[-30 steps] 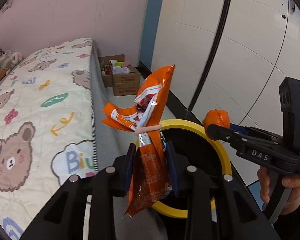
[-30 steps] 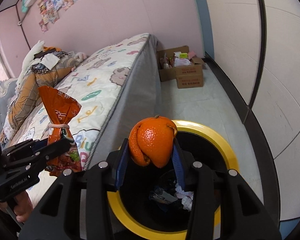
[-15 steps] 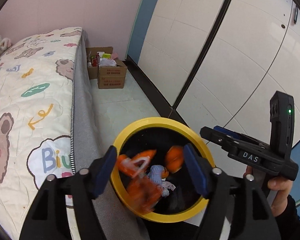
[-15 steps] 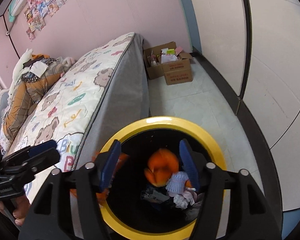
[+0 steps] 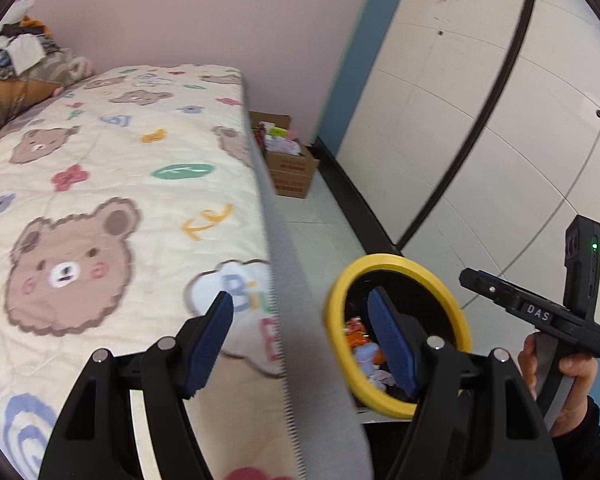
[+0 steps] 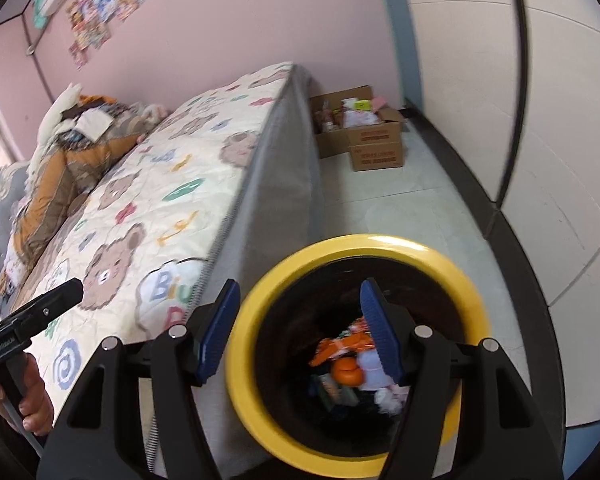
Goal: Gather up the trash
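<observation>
Left to right. Bed (image 6: 148, 216): a bear-print quilt covers the mattress, with clothing heaped at the far end; no litter is visible on the near part. Left gripper (image 5: 300, 340): jaws spread, nothing between the blue pads, poised over the bed's edge. Bin (image 6: 452, 264): a black tub with a yellow rim, standing on the floor just beside the mattress. Inside lie the collected pieces, an orange snack wrapper (image 6: 340, 346), an orange peel (image 6: 346, 372) and pale crumpled tissue (image 6: 374, 364). Right gripper (image 6: 298, 332): jaws likewise spread and empty, above the bin mouth. Handling, as judged: such trash is light and limp; a wrapper is slick and crushable, best pinched at a folded edge. Cardboard box (image 6: 374, 140): on the floor beyond.
</observation>
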`<state>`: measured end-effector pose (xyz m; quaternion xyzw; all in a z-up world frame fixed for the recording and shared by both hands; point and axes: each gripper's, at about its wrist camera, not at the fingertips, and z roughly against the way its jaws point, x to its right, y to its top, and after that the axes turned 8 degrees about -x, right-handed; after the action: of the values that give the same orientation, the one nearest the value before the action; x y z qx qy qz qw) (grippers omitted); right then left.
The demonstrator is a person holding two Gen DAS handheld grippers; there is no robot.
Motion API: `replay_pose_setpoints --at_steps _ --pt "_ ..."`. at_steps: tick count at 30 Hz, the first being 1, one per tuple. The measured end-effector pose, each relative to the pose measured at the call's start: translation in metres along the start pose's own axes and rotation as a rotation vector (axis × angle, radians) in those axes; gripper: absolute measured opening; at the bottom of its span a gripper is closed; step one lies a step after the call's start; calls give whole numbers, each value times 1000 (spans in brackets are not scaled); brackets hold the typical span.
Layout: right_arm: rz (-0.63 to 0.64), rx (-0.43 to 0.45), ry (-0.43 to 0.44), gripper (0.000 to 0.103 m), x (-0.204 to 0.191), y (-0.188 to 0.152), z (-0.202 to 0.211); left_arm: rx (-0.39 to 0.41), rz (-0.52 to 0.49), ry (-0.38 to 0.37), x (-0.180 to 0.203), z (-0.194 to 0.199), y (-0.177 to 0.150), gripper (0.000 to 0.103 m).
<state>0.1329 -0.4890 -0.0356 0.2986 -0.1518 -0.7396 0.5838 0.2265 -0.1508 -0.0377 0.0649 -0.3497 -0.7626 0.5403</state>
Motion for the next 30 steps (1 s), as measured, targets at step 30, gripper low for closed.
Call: replay_pose_setpoints --at_steps 30 --pt "233 69 54 91 -274 -30 -63 268 260 399 -202 136 -93 95"
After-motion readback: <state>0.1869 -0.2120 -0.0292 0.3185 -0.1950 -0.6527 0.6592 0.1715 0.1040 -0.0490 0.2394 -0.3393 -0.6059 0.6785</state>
